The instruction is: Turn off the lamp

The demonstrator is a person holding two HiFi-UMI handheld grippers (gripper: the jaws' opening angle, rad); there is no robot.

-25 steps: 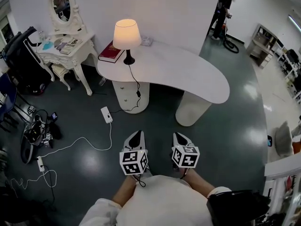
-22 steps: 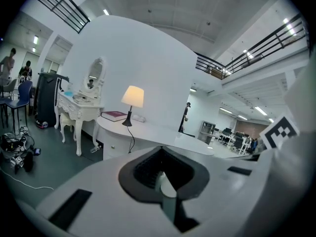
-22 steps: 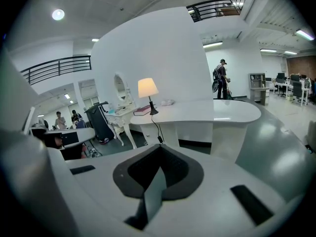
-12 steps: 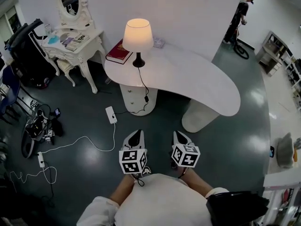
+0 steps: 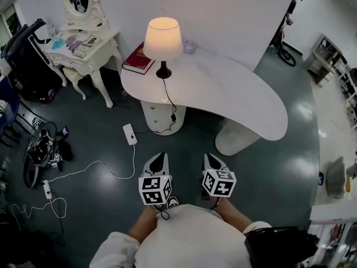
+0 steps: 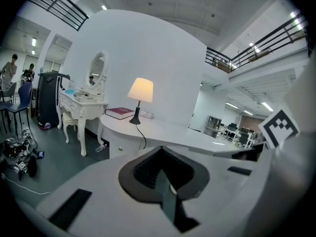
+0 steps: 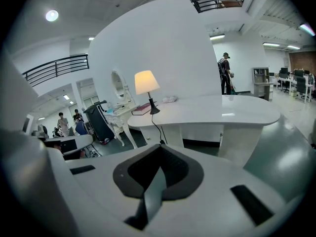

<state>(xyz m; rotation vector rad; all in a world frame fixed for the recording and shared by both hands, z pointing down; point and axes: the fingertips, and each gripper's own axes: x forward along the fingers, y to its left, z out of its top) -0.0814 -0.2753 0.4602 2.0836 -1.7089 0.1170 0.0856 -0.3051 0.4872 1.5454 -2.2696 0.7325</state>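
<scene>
Looking down through the head camera, I had both tongs low at 6 o'clock of the picture, side by side over the dark floor [image 5: 268, 166]. The left gripper [image 5: 159, 158] had its jaws pressed together with nothing between them. The right gripper [image 5: 211, 160] was likewise closed and empty. Each gripper view showed the tips meeting in one seam.

The lamp [image 5: 163, 41] stood lit and upright at 12 o'clock from the grippers, well apart from them, near the back edge of the white curved desk [image 5: 234, 99]. A red book [image 5: 137, 60] lay just beside its base at 10 o'clock. Its black cord [image 5: 168, 96] ran from the base toward 6 o'clock and over the desk's edge, with a small dark block [image 5: 174, 117] on it hanging in front of the round pedestal [image 5: 153, 113]. A white power strip [image 5: 129, 134] lay on the floor at 11 o'clock of the left gripper. A white dressing table [image 5: 83, 52] stood at 9 o'clock of the lamp.
</scene>
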